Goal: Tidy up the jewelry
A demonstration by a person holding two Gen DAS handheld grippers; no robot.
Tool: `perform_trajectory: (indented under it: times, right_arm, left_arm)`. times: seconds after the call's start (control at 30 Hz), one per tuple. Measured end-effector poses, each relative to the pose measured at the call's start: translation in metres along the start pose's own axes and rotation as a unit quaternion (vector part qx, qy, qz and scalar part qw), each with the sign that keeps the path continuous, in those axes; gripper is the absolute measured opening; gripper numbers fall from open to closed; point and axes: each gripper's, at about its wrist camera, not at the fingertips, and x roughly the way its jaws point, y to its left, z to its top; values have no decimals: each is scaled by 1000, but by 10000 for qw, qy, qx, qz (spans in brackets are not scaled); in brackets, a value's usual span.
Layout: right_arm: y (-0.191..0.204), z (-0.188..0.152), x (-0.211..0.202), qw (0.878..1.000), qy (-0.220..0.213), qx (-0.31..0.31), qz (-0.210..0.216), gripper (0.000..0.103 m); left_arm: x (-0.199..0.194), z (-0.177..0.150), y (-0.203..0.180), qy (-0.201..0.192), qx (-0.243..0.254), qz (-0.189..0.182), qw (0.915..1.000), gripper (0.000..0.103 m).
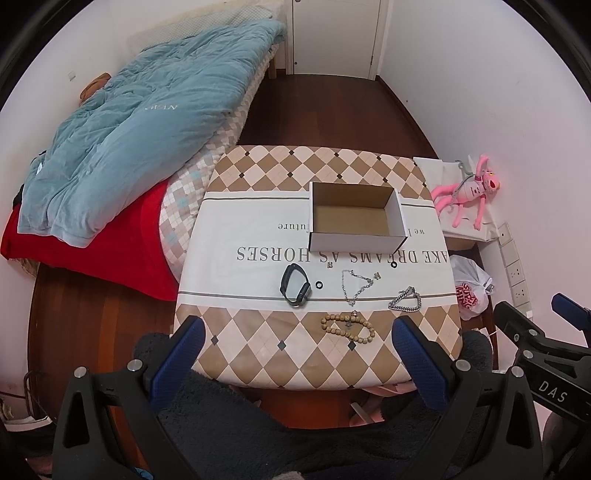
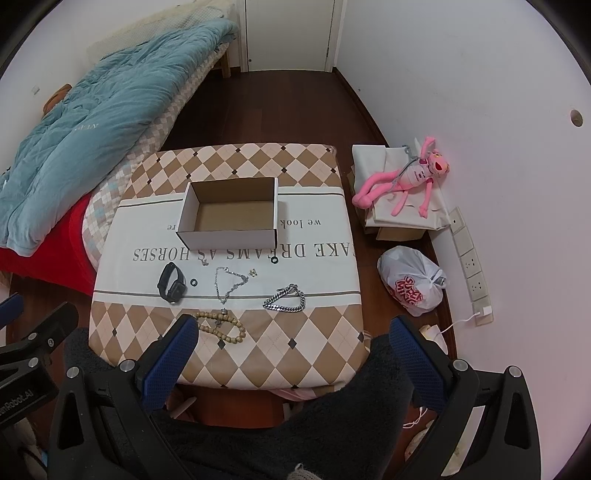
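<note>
An empty white cardboard box (image 1: 397,218) (image 2: 227,239) stands on the checkered table (image 1: 258,354) (image 2: 314,347). In front of it lie a black smartwatch (image 1: 294,285) (image 2: 171,282), a small black ring (image 1: 318,284) (image 2: 193,282), another black ring (image 1: 393,264) (image 2: 273,260), a thin silver necklace (image 1: 356,282) (image 2: 231,280), a silver chain bracelet (image 1: 405,300) (image 2: 285,298) and a wooden bead bracelet (image 1: 347,326) (image 2: 221,326). My left gripper (image 1: 297,328) and right gripper (image 2: 293,326) are open and empty, held above the table's near edge.
A bed with a blue quilt (image 1: 147,122) (image 2: 92,122) and red sheet lies left. A pink plush toy (image 1: 467,192) (image 2: 406,177) on boxes and a plastic bag (image 1: 471,288) (image 2: 413,284) sit right by the wall. A door (image 1: 334,33) is at the back.
</note>
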Motion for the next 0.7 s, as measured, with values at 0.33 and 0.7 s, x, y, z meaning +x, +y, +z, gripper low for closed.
perform_trajectory:
  times: [0.33,0.7]
  right_arm:
    - [0,2,0,10000,-3,-7,-4,103]
    - [0,2,0,10000,-8,-11,-10,103]
  left_arm:
    - [1,2,-1,11,2,-16,10000,103]
    - [1,4,-3,-45,12,-46,10000,103]
